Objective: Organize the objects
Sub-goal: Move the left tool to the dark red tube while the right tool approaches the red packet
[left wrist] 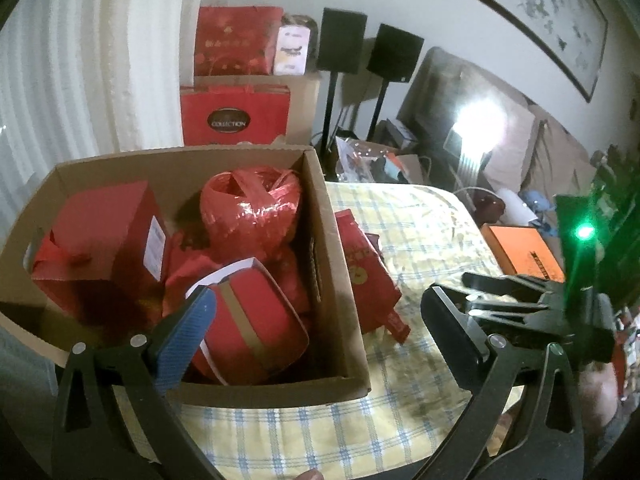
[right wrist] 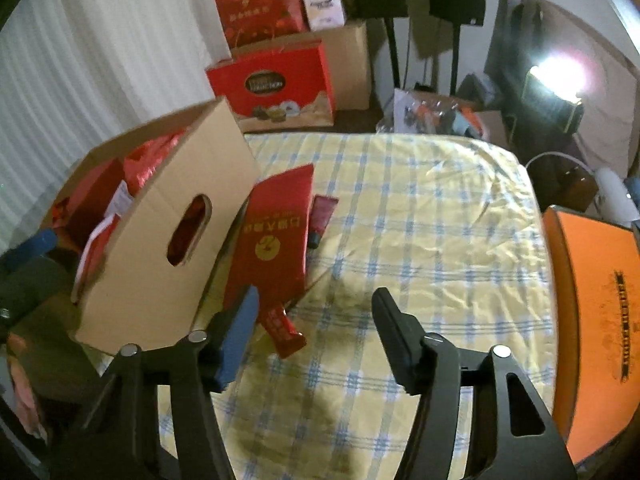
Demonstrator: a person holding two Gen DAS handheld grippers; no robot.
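Observation:
An open cardboard box [left wrist: 340, 264] stands on the checked cloth at the left and holds a red round tin [left wrist: 256, 320], a red ribbon ball [left wrist: 250, 208], a red box [left wrist: 100, 248] and red bags. My left gripper [left wrist: 320, 312] is open and empty, its blue finger above the tin. A red paper bag [right wrist: 276, 236] leans against the cardboard box's outer wall [right wrist: 160, 232]; it also shows in the left wrist view [left wrist: 368, 280]. A small dark red packet [right wrist: 322, 216] lies behind the bag. My right gripper [right wrist: 316, 312] is open and empty, just in front of the bag's handle.
An orange box [right wrist: 596, 320] sits at the table's right edge. Red gift bags [right wrist: 276, 80] and a brown carton stand behind the table. Speakers on stands, a lit lamp [right wrist: 556, 76] and clutter fill the back right. White curtains hang at the left.

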